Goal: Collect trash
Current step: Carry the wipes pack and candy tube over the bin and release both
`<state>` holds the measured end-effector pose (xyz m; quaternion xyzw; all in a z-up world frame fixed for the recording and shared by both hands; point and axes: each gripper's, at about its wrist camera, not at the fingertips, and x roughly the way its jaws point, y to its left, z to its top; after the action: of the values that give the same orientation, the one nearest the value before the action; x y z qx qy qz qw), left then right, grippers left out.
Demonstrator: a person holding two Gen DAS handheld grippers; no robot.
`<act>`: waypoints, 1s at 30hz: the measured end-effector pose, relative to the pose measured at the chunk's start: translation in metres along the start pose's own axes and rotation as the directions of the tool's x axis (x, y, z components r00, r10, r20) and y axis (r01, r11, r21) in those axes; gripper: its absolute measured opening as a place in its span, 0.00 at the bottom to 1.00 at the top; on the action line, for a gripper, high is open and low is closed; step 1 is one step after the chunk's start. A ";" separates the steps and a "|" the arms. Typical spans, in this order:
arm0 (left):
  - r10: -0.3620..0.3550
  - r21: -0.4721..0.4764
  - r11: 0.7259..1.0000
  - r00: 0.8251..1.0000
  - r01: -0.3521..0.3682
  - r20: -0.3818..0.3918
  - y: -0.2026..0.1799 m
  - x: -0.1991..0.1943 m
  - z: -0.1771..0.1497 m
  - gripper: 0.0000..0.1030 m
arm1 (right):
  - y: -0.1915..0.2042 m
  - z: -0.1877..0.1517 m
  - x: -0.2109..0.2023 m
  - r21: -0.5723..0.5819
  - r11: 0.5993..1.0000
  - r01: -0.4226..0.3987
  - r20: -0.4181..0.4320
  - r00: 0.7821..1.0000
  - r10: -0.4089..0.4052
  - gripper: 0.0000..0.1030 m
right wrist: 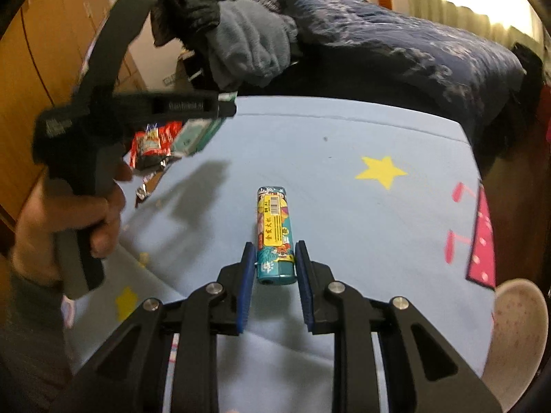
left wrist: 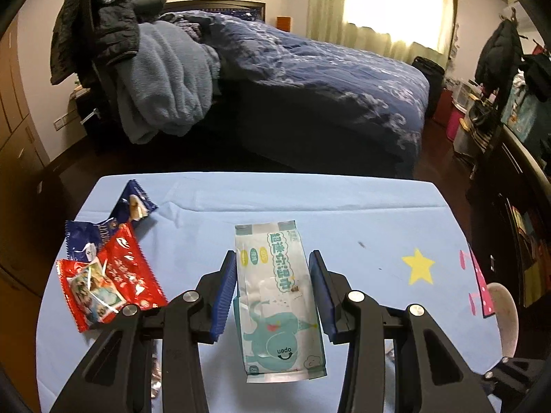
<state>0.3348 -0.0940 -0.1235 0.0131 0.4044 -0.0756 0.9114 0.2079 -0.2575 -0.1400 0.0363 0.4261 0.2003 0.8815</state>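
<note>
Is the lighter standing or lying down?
Lying down: the lighter rests lengthwise on the tablecloth, its near end between the right gripper's fingers.

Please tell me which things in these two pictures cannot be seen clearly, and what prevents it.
- White round container, left wrist view: cut off by the lens edge; contents unseen.
- Pale wet-wipe packet, right wrist view: mostly hidden behind the left gripper's body, blurred.
- Red snack wrappers, right wrist view: blurred, print unreadable.
- Teal printed lighter: label text too small.

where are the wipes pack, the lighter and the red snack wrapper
wipes pack [left wrist: 277,296], left wrist view, middle of its printed face
lighter [right wrist: 275,237], right wrist view, label on its body
red snack wrapper [left wrist: 113,285], left wrist view, centre of its crinkled face
</note>
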 end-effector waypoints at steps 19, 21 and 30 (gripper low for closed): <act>-0.056 0.107 0.993 0.998 0.055 0.008 -0.073 -0.016 -0.006 0.42 | -0.055 -0.048 -0.072 0.167 0.985 0.042 0.071 0.996 -0.054 0.24; -0.075 0.129 0.989 0.997 0.073 0.006 -0.089 -0.018 -0.007 0.42 | -0.068 -0.056 -0.082 0.200 0.978 0.057 0.080 0.994 -0.075 0.24; -0.187 0.244 0.951 0.982 0.190 -0.036 -0.182 -0.019 -0.021 0.42 | -0.133 -0.101 -0.128 0.343 0.928 0.145 0.089 0.979 -0.186 0.16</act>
<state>0.2797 -0.2698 -0.1168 0.0880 0.3969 -0.2118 0.8888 0.1027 -0.4396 -0.1409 0.1611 0.4018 0.0475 0.9002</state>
